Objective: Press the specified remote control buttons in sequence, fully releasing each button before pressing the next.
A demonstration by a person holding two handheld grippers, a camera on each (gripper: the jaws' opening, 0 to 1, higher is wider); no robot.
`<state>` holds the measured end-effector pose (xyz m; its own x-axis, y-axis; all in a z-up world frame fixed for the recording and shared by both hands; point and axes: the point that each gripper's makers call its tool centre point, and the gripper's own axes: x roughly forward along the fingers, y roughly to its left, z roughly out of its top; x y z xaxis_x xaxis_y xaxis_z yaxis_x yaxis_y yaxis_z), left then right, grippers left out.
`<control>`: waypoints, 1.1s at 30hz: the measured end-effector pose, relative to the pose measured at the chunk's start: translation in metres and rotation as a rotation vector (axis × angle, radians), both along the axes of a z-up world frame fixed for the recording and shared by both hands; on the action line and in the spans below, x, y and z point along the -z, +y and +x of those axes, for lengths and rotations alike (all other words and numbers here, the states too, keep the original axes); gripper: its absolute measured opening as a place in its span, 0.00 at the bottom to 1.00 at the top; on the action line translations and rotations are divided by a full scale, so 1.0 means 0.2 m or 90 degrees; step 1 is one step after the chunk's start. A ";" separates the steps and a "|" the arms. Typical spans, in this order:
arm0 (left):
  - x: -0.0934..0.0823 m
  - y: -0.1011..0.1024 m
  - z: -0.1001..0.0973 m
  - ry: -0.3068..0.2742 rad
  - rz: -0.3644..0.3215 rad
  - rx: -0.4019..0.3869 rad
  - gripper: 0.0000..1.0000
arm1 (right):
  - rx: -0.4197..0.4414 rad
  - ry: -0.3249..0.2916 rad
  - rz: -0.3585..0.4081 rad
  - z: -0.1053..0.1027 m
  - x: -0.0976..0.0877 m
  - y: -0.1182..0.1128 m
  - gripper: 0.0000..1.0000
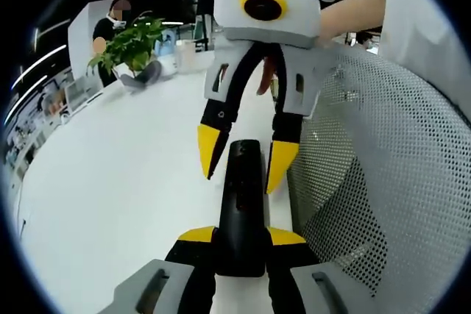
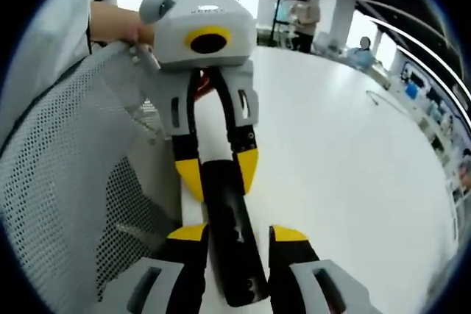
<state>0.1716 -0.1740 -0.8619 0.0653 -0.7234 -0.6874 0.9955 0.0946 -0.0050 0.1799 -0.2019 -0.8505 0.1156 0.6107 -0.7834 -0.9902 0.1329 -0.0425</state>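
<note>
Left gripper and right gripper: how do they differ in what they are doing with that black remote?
The left gripper is shut on the black remote, its yellow tips pressed against both sides. The right gripper is open, its tips spread either side of the remote with gaps showing. The left gripper holds one end; the right gripper straddles the opposite end. Both have black jaws with yellow tips and face each other over the white table.

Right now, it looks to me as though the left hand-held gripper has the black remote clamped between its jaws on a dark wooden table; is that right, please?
Not quite: the table is white, not dark wood, as the left gripper view shows. The rest holds: the left hand-held gripper has the black remote clamped between its jaws.
</note>
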 end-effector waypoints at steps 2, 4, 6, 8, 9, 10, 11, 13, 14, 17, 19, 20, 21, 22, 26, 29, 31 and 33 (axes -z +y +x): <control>0.00 0.00 0.00 0.001 -0.001 0.000 0.25 | 0.001 0.008 0.003 0.00 0.00 -0.02 0.30; 0.00 0.00 0.00 0.001 0.001 0.002 0.25 | -0.002 0.019 -0.009 0.00 0.02 -0.05 0.29; 0.00 0.00 0.00 0.002 0.006 0.004 0.25 | -0.007 0.033 0.001 -0.01 0.02 -0.05 0.29; 0.00 0.00 0.00 0.002 0.010 0.004 0.25 | -0.013 0.036 0.000 -0.01 0.02 -0.07 0.28; 0.00 0.00 0.00 0.002 0.011 0.005 0.25 | -0.016 0.042 0.000 -0.02 0.02 -0.07 0.27; 0.00 0.00 0.00 0.001 0.013 0.007 0.25 | -0.018 0.048 0.002 -0.02 0.03 -0.07 0.25; 0.00 0.00 0.00 0.003 0.015 0.005 0.25 | -0.018 0.051 0.004 -0.03 0.03 -0.07 0.25; 0.00 -0.01 0.00 0.004 0.018 0.007 0.25 | -0.021 0.055 0.006 -0.04 0.03 -0.07 0.23; 0.00 -0.01 0.00 0.005 0.020 0.008 0.25 | -0.021 0.057 0.006 -0.04 0.04 -0.06 0.23; 0.00 -0.01 -0.01 0.008 0.026 0.007 0.25 | -0.021 0.065 0.010 -0.05 0.05 -0.04 0.23; 0.00 -0.01 -0.01 0.007 0.035 0.005 0.25 | -0.018 0.063 0.016 -0.05 0.06 -0.03 0.22; 0.00 -0.01 -0.01 0.007 0.039 0.005 0.25 | -0.015 0.064 0.019 -0.05 0.06 -0.02 0.23; 0.00 -0.01 -0.01 0.007 0.044 0.006 0.25 | -0.013 0.065 0.022 -0.05 0.06 -0.02 0.23; 0.00 -0.02 -0.01 0.007 0.049 0.008 0.25 | -0.011 0.065 0.026 -0.05 0.06 -0.02 0.23; 0.00 -0.01 -0.01 0.006 0.068 0.013 0.25 | 0.013 0.076 0.050 -0.04 0.06 0.00 0.24; 0.00 -0.01 -0.01 0.004 0.074 0.015 0.25 | -0.004 0.062 0.046 -0.05 0.06 0.00 0.24; 0.01 -0.01 -0.01 0.005 0.081 0.008 0.24 | -0.024 0.049 0.043 -0.05 0.06 0.01 0.23; 0.01 -0.01 -0.01 0.003 0.087 0.005 0.24 | -0.039 0.035 0.032 -0.05 0.07 0.01 0.23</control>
